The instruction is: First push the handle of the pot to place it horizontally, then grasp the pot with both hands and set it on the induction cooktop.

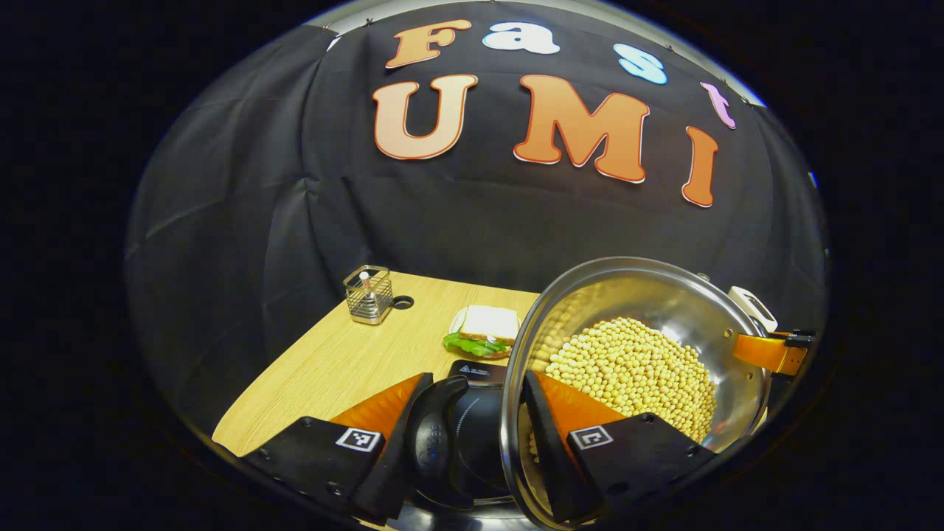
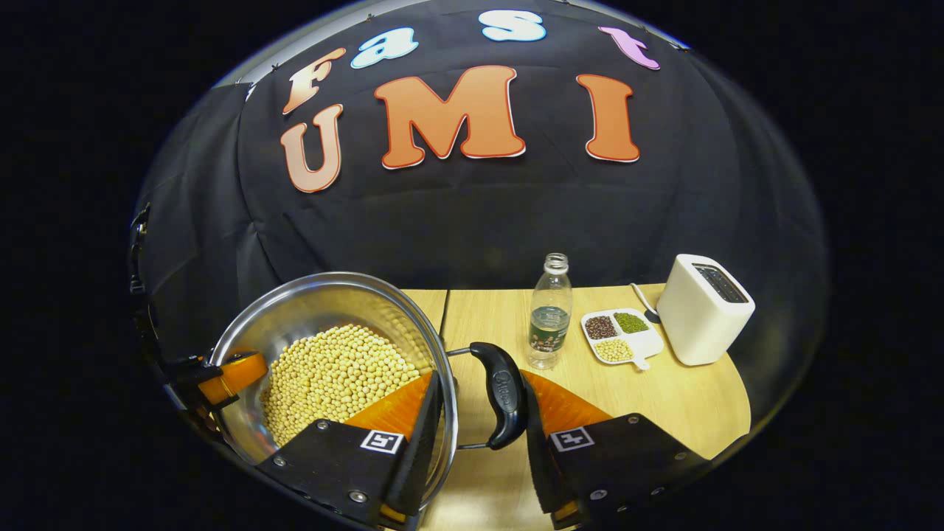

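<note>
Two grippers hold the steel pot (image 2: 324, 346) of soybeans (image 2: 332, 380) from opposite sides, so the load is shared and the rim stays fairly level. Left gripper (image 1: 472, 431) is closed across pot wall and black side handle (image 1: 442, 435), one finger inside the rim, one outside the handle. Right gripper (image 2: 476, 435) does the same on the other black handle (image 2: 503, 394). Pot seems lifted, hanging over the dark induction cooktop (image 1: 476, 372) seen under it in the left gripper view; touchdown can't be confirmed. Room: sandwich (image 1: 483, 330) and wire holder (image 1: 369, 293) lie far on the left; water bottle (image 2: 549, 313), divided bean dish (image 2: 619, 335) and white toaster (image 2: 700, 306) stand right, apart from the pot. Wooden table (image 2: 664, 405) edge curves near right.
</note>
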A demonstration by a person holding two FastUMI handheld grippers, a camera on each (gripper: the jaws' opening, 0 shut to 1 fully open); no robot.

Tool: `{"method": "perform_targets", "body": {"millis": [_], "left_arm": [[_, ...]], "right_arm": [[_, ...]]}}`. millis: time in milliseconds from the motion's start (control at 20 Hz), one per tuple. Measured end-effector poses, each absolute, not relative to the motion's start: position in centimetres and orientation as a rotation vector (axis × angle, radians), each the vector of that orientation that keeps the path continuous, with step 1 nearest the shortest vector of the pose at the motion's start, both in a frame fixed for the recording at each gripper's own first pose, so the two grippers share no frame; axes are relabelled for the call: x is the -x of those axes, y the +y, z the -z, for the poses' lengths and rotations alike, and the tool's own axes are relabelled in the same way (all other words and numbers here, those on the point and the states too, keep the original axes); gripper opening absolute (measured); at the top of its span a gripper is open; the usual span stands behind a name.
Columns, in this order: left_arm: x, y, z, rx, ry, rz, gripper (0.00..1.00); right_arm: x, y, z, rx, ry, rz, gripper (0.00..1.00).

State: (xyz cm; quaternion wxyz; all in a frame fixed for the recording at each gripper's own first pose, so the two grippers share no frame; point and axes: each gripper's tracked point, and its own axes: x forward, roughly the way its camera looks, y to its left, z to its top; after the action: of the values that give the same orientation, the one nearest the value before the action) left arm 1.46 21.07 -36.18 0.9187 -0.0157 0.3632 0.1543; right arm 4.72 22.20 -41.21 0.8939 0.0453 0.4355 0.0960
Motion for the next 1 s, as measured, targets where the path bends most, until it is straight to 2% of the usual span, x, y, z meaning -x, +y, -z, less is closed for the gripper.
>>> {"method": "perform_targets", "body": {"millis": [150, 300, 400, 450, 650, 700, 850, 900, 950, 1000], "left_arm": [[-1.4, 22.6, 36.6, 0.031, 0.75, -0.33, 0.78], [-1.2, 23.5, 37.6, 0.035, 0.763, -0.335, 0.75], [-1.0, 23.9, 38.5, 0.043, 0.777, -0.339, 0.78], [-0.9, 24.1, 39.2, 0.048, 0.785, -0.341, 0.78], [-0.7, 24.8, 41.2, 0.054, 0.813, -0.347, 0.79], [-0.8, 25.0, 41.5, 0.054, 0.818, -0.35, 0.79], [-0.8, 25.1, 42.0, 0.056, 0.83, -0.355, 0.76], [-0.8, 25.1, 42.2, 0.056, 0.839, -0.356, 0.79], [-0.8, 25.1, 42.4, 0.059, 0.844, -0.359, 0.76], [-0.8, 25.1, 42.4, 0.06, 0.853, -0.359, 0.76]], "right_arm": [[-4.7, 23.6, 41.8, -0.095, 0.911, -0.211, 0.58], [-4.7, 24.6, 42.6, -0.086, 0.919, -0.217, 0.58], [-4.5, 25.0, 43.4, -0.079, 0.931, -0.217, 0.58], [-4.5, 25.2, 43.9, -0.079, 0.938, -0.216, 0.53], [-4.3, 25.9, 45.8, -0.079, 0.97, -0.218, 0.53], [-4.4, 26.2, 46.2, -0.077, 0.974, -0.219, 0.58], [-4.3, 26.8, 47.3, -0.075, 0.992, -0.221, 0.58], [-4.3, 27.0, 47.6, -0.074, 0.997, -0.222, 0.53], [-4.3, 27.1, 48.0, -0.069, 1.004, -0.224, 0.58], [-4.1, 27.3, 48.4, -0.067, 1.012, -0.223, 0.58]]}}
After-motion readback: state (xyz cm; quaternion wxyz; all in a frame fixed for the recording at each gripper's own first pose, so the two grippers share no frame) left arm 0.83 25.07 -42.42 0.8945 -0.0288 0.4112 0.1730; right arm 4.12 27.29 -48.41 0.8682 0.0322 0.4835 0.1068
